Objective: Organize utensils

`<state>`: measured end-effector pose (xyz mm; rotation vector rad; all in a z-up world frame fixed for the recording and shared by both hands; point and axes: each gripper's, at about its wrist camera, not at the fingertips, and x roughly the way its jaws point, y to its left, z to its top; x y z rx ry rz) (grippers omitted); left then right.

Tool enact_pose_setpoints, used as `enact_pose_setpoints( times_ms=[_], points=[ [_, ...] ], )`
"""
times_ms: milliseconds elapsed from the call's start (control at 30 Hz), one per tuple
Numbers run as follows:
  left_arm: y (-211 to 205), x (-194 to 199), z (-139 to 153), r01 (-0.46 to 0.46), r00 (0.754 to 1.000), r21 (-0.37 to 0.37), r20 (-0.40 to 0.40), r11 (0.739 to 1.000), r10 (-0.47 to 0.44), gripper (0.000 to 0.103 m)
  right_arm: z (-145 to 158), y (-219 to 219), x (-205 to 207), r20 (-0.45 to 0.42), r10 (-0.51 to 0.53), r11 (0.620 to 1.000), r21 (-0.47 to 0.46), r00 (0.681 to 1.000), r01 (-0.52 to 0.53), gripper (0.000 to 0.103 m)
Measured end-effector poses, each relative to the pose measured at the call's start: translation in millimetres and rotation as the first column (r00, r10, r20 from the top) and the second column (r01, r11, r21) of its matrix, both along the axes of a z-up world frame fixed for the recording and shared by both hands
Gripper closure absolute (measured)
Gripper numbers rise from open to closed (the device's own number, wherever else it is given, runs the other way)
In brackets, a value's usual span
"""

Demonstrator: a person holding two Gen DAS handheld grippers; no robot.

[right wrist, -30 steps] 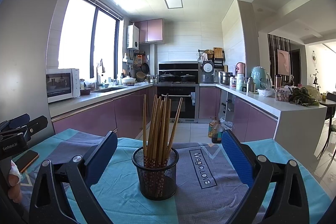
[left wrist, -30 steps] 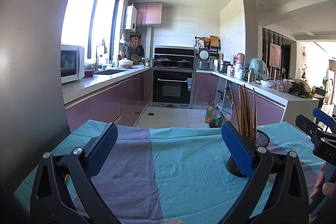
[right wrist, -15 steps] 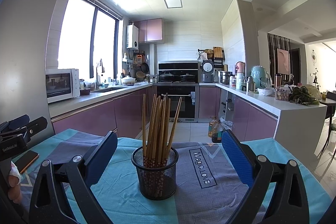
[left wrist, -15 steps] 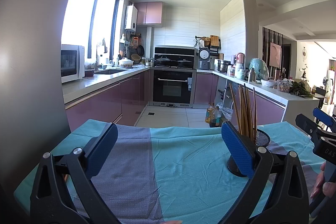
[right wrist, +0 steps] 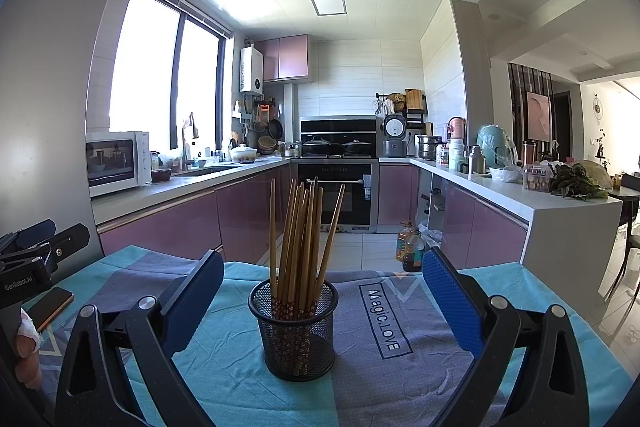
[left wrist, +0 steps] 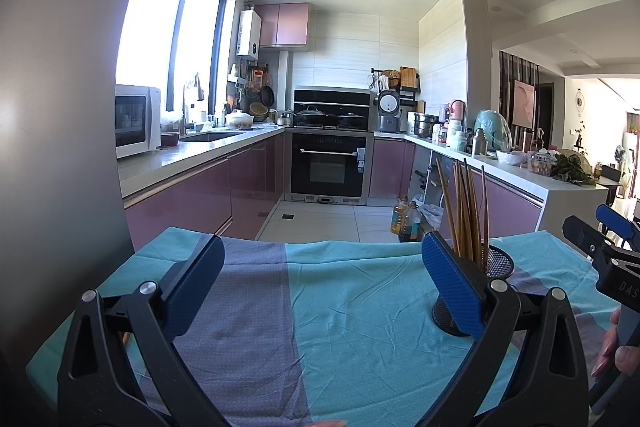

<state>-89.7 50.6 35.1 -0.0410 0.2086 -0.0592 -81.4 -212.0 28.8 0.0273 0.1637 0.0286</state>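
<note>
- Now, left wrist view: the left gripper (left wrist: 318, 277) has its jaws wide apart over bare cloth (left wrist: 360, 307); the holder (left wrist: 494, 267) sits behind the right jaw.
- Right wrist view: the right gripper (right wrist: 322, 289) is spread too, with the holder and its chopsticks (right wrist: 300, 239) upright between the jaws, untouched.

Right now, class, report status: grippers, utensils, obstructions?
Both hand-held grippers, left and right, open, empty. Brown wooden chopsticks upright in black mesh cup. Nothing blocking.

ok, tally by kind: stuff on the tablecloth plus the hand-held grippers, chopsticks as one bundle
Black wire-mesh cup: 1
Bundle of brown wooden chopsticks: 1
Dark smartphone with orange edge: 1
Open hand-held grippers: 2 (left hand-held gripper, right hand-held gripper)
Total: 5
</note>
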Motion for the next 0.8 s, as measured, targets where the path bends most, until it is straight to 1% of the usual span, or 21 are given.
enact_pose_setpoints(
  times_ms=[800],
  points=[
    [-2.9,-0.8,-3.7,0.008,1.0,0.006,-0.008,1.0,-0.007,0.006,-2.1,0.4,2.8,-0.007,0.0,1.0,0.008,1.0,0.0,0.007]
  ],
)
